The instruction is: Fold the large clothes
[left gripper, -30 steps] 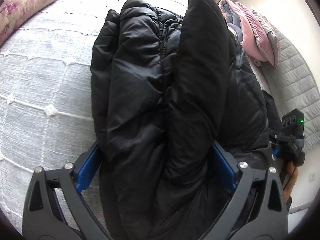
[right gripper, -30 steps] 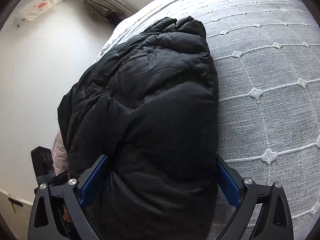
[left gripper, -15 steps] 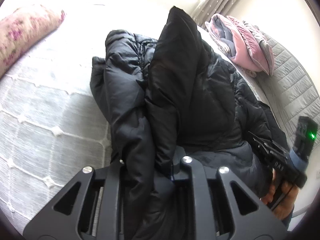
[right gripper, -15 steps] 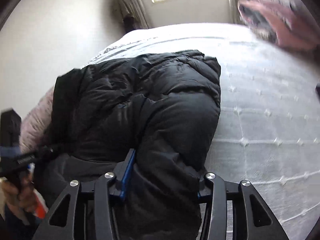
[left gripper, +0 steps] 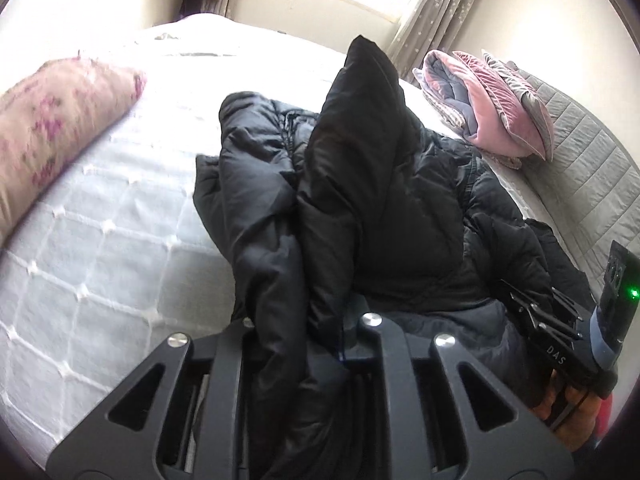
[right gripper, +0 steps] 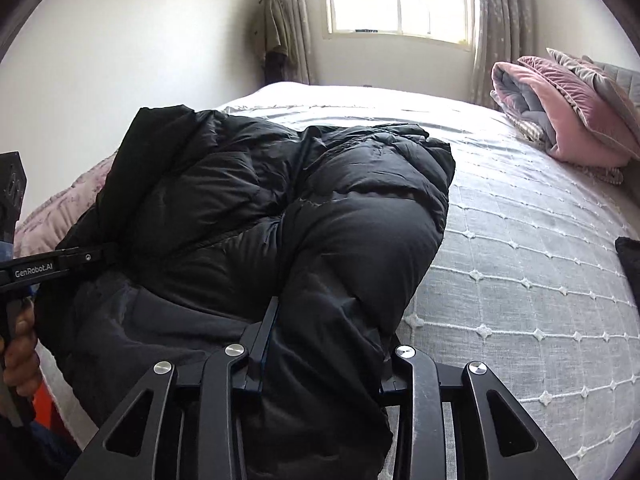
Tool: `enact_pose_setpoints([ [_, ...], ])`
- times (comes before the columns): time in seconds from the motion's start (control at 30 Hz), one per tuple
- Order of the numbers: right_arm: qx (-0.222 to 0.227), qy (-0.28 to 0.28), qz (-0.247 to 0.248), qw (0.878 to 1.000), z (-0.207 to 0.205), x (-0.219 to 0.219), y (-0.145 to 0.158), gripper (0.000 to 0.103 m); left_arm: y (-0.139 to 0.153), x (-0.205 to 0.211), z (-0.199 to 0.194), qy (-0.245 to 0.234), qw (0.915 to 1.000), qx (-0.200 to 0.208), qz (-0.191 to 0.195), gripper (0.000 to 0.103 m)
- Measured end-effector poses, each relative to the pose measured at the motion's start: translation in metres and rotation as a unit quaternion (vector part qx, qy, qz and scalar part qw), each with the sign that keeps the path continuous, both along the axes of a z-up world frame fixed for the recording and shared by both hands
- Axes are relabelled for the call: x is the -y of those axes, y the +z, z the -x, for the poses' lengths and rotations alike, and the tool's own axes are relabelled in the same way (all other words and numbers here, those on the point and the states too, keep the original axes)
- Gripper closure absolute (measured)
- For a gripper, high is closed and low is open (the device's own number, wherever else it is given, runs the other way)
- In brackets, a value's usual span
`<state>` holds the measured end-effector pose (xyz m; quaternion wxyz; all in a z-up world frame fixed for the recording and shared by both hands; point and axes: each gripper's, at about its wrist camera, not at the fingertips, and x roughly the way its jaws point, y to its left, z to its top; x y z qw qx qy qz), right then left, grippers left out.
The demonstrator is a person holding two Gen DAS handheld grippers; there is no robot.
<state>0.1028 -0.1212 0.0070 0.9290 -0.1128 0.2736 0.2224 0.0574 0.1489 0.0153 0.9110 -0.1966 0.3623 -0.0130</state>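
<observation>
A black puffer jacket (left gripper: 360, 208) lies bunched on the white quilted bed (left gripper: 100, 260). My left gripper (left gripper: 304, 332) is shut on a thick fold at the jacket's near edge, and a flap stands up above it. My right gripper (right gripper: 324, 336) is shut on the jacket (right gripper: 320, 208) at its other near corner, with padded fabric bulging between the fingers. Each gripper shows in the other's view: the right one in the left wrist view (left gripper: 560, 340), the left one in the right wrist view (right gripper: 60, 264).
A floral pillow (left gripper: 52, 136) lies at the left of the bed. Folded pink and grey blankets (right gripper: 568, 120) sit by the grey padded headboard (left gripper: 592, 168). A window with curtains (right gripper: 400, 0) is behind the bed. A dark object (right gripper: 630, 264) lies at the right edge.
Both grippers closed from wide open onto the jacket's near edge and lifted it. The view tilted up so that the room and window now show.
</observation>
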Motion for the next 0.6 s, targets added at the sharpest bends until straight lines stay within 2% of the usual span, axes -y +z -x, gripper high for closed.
enact_pose_setpoints([
  [0.1,0.014,-0.001,-0.002,1.0,-0.012,-0.005,0.007,0.071,0.012,-0.002,-0.022,0.005,0.9996,0.02,-0.018,0.085],
  [0.27,0.048,-0.015,0.0,0.999,-0.045,-0.007,0.027,0.073,0.016,-0.006,-0.07,0.001,0.9981,0.033,0.053,0.085],
  [0.5,0.084,-0.047,-0.042,0.994,-0.119,0.042,0.078,0.074,0.041,0.038,-0.157,-0.026,0.9934,0.093,0.062,0.085],
  [0.6,0.105,-0.057,-0.044,0.992,-0.153,0.062,0.088,0.074,0.029,0.054,-0.191,-0.038,0.9914,0.087,0.09,0.085],
])
